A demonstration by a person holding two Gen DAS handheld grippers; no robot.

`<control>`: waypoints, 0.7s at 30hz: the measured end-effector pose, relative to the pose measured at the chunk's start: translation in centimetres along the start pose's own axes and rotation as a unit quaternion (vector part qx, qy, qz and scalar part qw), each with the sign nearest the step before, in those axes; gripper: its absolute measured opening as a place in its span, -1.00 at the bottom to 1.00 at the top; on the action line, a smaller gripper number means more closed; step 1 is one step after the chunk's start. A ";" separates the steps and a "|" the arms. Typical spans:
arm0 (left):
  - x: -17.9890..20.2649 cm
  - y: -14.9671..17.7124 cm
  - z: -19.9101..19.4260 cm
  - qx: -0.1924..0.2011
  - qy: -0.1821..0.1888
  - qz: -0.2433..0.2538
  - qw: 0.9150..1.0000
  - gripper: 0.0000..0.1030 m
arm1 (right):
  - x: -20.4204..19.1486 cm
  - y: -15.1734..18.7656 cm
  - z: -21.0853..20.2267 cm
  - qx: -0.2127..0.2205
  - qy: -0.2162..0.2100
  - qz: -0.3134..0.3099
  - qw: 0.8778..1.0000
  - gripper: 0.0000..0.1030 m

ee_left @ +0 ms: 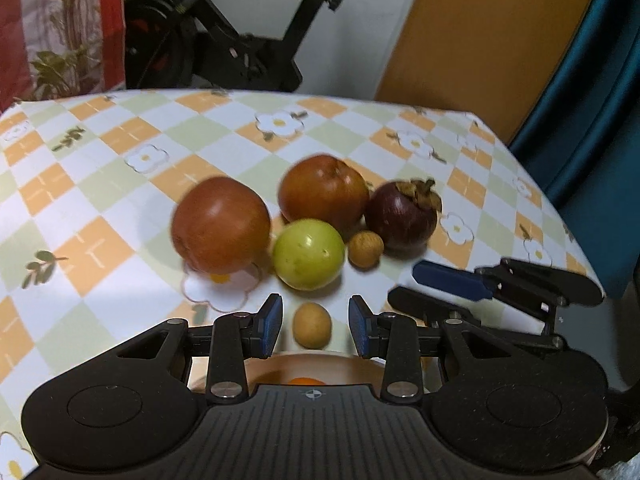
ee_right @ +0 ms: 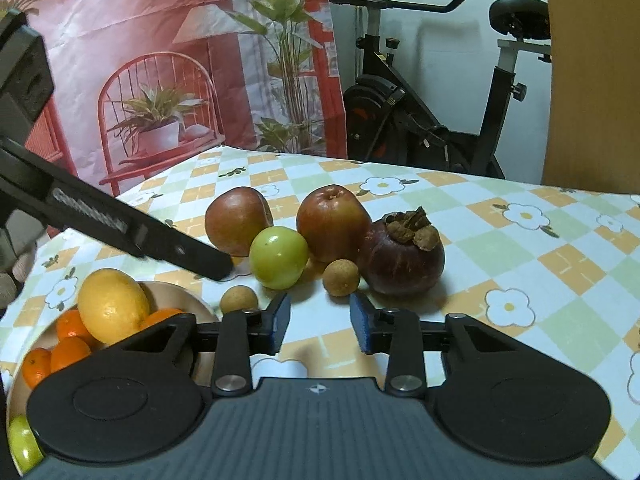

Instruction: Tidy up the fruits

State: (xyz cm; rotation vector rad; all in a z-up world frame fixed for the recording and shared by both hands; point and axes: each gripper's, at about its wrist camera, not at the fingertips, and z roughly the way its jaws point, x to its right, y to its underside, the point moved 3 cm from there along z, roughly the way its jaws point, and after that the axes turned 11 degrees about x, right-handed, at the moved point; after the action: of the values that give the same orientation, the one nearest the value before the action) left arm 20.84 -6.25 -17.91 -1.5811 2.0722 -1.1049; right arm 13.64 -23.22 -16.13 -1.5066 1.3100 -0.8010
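Observation:
On the flowered checked tablecloth [ee_left: 100, 184] lies a cluster of fruit: two red-brown apples [ee_left: 221, 224] [ee_left: 323, 192], a green fruit [ee_left: 308, 254], a dark purple mangosteen [ee_left: 400, 216] and a small tan longan [ee_left: 365, 249]. A second longan [ee_left: 312, 325] lies between the blue pads of my left gripper [ee_left: 316, 326]; a gap shows on each side of it. My right gripper [ee_right: 320, 322] is open over bare cloth, just short of the longan [ee_right: 341, 277] and the mangosteen [ee_right: 404, 258]. Under the left gripper sits a beige bowl [ee_right: 176, 296] holding a lemon [ee_right: 112, 306] and tangerines [ee_right: 70, 344].
An exercise bike [ee_right: 420, 112] stands beyond the table's far edge. A teal chair [ee_left: 592, 112] is close to the right edge and a wooden board [ee_left: 480, 28] leans behind. A printed backdrop [ee_right: 160, 60] hangs at the left. The two grippers are near each other beside the fruit.

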 end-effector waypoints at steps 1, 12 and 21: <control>0.1 0.1 0.2 -0.003 0.001 0.002 1.000 -0.26 | 0.1 0.0 0.2 -0.002 -0.001 -0.001 1.000 -0.45; 0.5 0.9 1.7 -0.022 -0.001 0.016 1.000 -0.28 | 0.9 0.0 1.9 -0.007 -0.003 0.007 1.000 -0.50; 0.3 1.0 1.8 -0.015 -0.003 0.020 1.000 -0.49 | 1.0 0.1 1.9 -0.004 -0.005 0.007 1.000 -0.49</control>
State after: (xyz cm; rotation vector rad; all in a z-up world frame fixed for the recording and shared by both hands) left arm 21.22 -7.14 -19.74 -1.5470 2.1176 -1.0593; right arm 15.55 -23.72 -16.94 -1.5040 1.3178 -0.7790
